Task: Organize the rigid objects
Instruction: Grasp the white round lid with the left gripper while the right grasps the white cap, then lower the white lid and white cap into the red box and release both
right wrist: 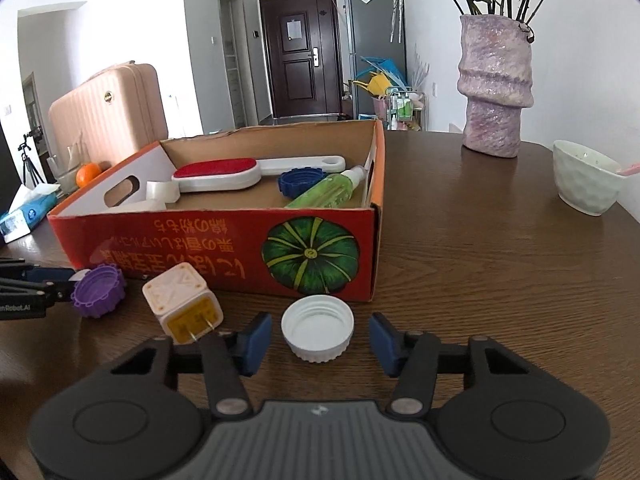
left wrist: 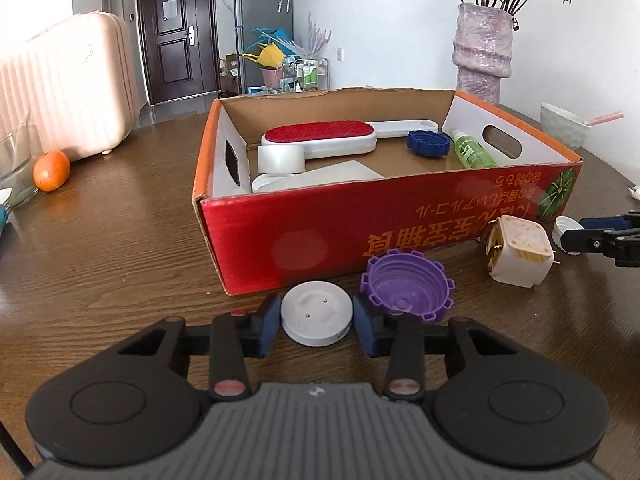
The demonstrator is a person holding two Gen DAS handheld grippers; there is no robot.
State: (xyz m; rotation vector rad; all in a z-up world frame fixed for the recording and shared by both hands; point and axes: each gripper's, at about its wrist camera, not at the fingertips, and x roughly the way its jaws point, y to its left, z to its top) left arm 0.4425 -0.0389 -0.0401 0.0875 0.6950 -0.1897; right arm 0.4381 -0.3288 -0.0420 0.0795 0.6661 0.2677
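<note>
- Wooden table (right wrist: 500, 260) — carries everything listed; a vase (right wrist: 496, 88), a bowl (right wrist: 584, 180) and an orange (left wrist: 51, 170) are set well apart from the work area and are not judged part of the task.
- Red cardboard box (left wrist: 340, 236), open-topped, used as the collecting bin. Already held inside: a lint brush with red pad (left wrist: 320, 136), a blue ribbed cap (left wrist: 427, 143), a green spray bottle (left wrist: 472, 150), a roll of white tape (left wrist: 280, 159) and some flat white pieces near the front wall that are partly hidden.
- Cream plug adapter (right wrist: 182, 304), lying on the table just in front of the box, between the two grippers; not yet stowed.
- Purple ribbed cap (left wrist: 406, 286), open side up, on the table close to the box front, touching or nearly touching the left gripper's right-hand finger; not yet stowed.
- White disc (left wrist: 317, 319), on the table — bracketed by the left gripper (left wrist: 316, 324), whose pads are closed against or just beside its rim; firm clamping cannot be confirmed.
- White screw cap (right wrist: 318, 328), open side up, on the table between the spread fingers of the right gripper (right wrist: 318, 338); clear gaps are seen on both sides, so nothing is grasped.
- Progress, as judged: roughly half done; four loose items remain outside the box.
</note>
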